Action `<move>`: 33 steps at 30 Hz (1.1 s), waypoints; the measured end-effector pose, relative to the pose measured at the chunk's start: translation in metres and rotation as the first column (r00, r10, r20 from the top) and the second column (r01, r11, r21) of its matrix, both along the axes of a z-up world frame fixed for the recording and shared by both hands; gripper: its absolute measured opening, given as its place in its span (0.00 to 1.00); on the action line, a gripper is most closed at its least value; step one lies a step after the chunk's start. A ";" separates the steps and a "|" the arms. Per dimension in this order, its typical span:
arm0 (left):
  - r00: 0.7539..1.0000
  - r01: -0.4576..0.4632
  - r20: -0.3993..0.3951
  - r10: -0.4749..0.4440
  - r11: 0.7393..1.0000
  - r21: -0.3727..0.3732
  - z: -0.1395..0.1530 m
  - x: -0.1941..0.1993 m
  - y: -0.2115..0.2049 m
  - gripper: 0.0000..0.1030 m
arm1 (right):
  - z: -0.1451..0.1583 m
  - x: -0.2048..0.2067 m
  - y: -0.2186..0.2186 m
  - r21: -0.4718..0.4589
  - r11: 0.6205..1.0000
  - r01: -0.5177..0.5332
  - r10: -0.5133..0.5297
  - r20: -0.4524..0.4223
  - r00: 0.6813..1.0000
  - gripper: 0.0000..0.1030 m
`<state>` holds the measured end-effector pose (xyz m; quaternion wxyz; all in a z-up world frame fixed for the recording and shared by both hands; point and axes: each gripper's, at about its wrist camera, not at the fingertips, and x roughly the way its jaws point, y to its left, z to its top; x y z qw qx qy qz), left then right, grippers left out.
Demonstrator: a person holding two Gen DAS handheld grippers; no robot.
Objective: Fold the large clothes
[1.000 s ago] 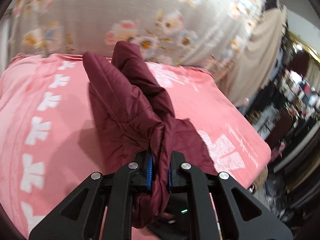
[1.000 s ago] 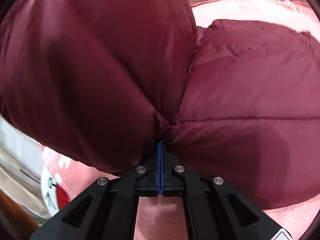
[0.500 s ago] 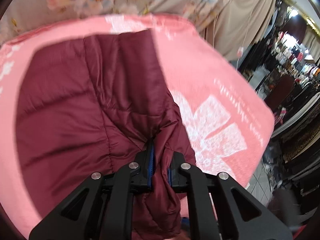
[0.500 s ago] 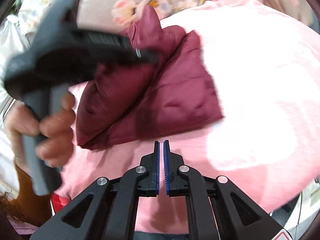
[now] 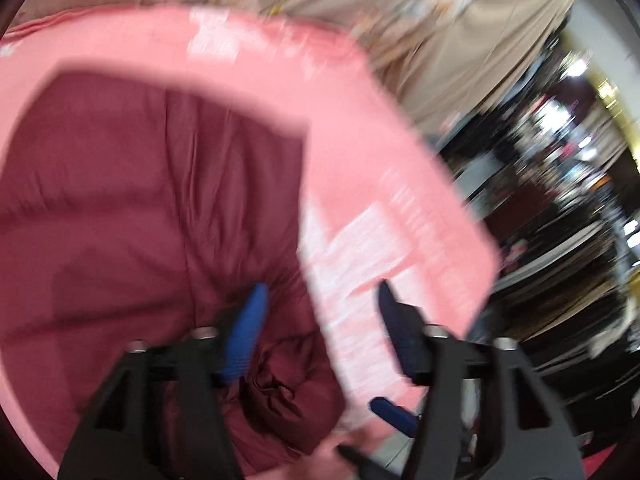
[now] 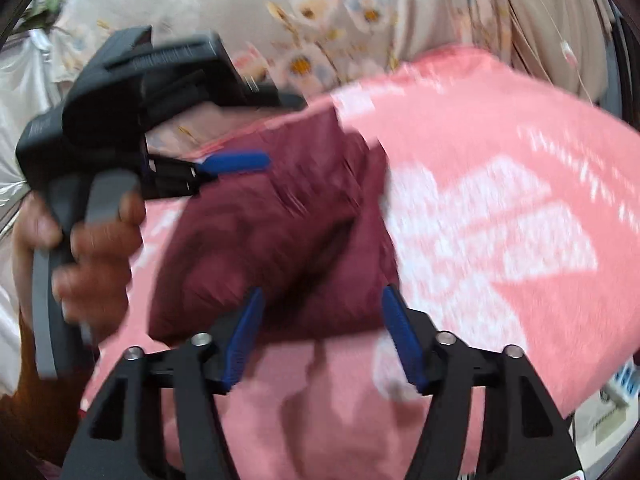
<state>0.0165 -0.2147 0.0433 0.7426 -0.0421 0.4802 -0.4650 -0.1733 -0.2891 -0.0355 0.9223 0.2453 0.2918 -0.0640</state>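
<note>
The maroon quilted jacket lies folded on the pink blanket that covers the bed. In the right wrist view the jacket forms a compact bundle on the blanket, toward the bed's far left side, short of the far edge. White printed shapes mark the blanket to the right of the bundle.

Left gripper: jaws have just been opening and now stand well apart. A bunched fold of the jacket lies below and between them; the blue pads do not press on it. The left blue pad sits over the maroon fabric, the right one over the pink blanket. This view is motion-blurred.

Right gripper: jaws have just been opening and stand well apart. The near edge of the jacket shows in the gap; contact with the pads cannot be confirmed, and nothing is clamped.

In the right wrist view the left gripper hangs over the jacket's far left part, held by the person's hand. A floral curtain hangs behind the bed.
</note>
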 end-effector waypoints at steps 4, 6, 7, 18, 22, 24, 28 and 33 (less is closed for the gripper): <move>0.986 -0.040 0.162 0.042 0.999 -0.016 0.054 0.020 0.007 0.68 | 0.014 0.029 -0.001 0.018 1.000 -0.024 0.023 0.067 0.998 0.66; 0.974 -0.071 0.218 0.060 0.997 0.043 0.059 0.037 -0.002 0.68 | 0.013 0.039 0.000 0.034 0.999 -0.016 0.014 0.077 0.997 0.66; 0.974 -0.075 0.220 0.056 0.994 0.079 0.055 0.045 -0.010 0.68 | 0.013 0.043 -0.001 0.035 0.999 -0.013 0.010 0.075 0.997 0.66; 0.982 -0.032 0.189 -0.025 0.956 0.293 -0.015 0.072 -0.062 0.47 | -0.011 0.051 -0.029 0.092 0.996 0.008 -0.010 0.022 1.000 0.06; 0.977 -0.033 0.209 -0.046 0.933 0.358 -0.036 0.079 -0.086 0.37 | -0.017 0.031 -0.042 0.104 0.993 0.056 -0.059 0.029 0.998 0.04; 0.977 -0.034 0.208 -0.048 0.926 0.375 -0.044 0.082 -0.097 0.33 | -0.028 0.030 -0.047 0.107 0.991 0.077 -0.077 0.003 0.997 0.04; 0.980 -0.045 0.196 -0.036 0.919 0.392 -0.059 0.089 -0.108 0.30 | -0.046 0.032 -0.054 0.128 0.988 0.092 -0.087 -0.041 0.995 0.03; 0.975 -0.060 0.218 -0.037 0.905 0.421 -0.075 0.092 -0.117 0.27 | -0.063 0.039 -0.054 0.116 0.989 0.093 -0.082 -0.096 0.992 0.03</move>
